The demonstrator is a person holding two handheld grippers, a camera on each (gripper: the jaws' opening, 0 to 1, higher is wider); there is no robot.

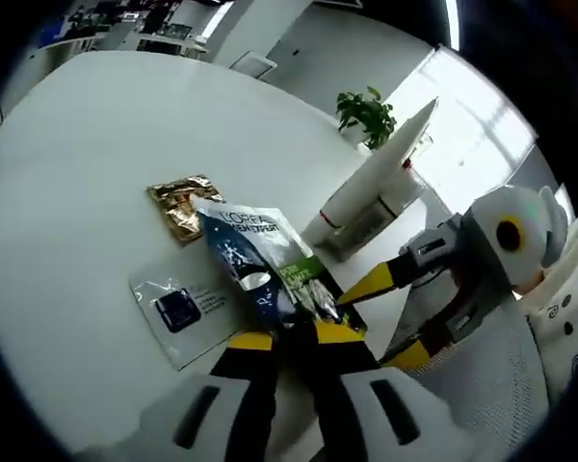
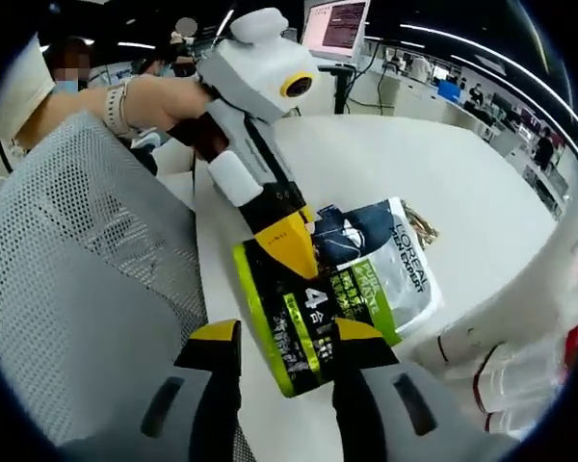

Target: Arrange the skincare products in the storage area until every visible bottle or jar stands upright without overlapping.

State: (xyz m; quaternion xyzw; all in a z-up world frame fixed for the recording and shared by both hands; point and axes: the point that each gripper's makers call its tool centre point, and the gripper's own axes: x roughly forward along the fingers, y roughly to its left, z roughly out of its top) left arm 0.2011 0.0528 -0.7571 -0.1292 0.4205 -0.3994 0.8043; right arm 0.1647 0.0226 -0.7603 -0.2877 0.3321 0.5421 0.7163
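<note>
My left gripper (image 1: 294, 337) is shut on a fan of flat skincare sachets: a blue and white L'Oreal sachet (image 1: 239, 241) and a black, green and yellow one (image 1: 308, 279). In the right gripper view the left gripper (image 2: 291, 252) comes in from the top left, held by a hand, and pinches those sachets above the table. My right gripper (image 2: 289, 332) stands open with the black and green sachet (image 2: 289, 318) between its jaws. The L'Oreal sachet (image 2: 390, 260) fans out to the right. From the right of the left gripper view, the right gripper (image 1: 390, 320) reaches in.
A gold sachet (image 1: 183, 204) and a clear sachet with a dark blue square (image 1: 183, 308) lie flat on the round white table (image 1: 96, 144). White tubes with red bands (image 1: 376, 183) lean at its far edge by a plant (image 1: 366, 111). A grey mesh chair (image 2: 77, 269) stands close.
</note>
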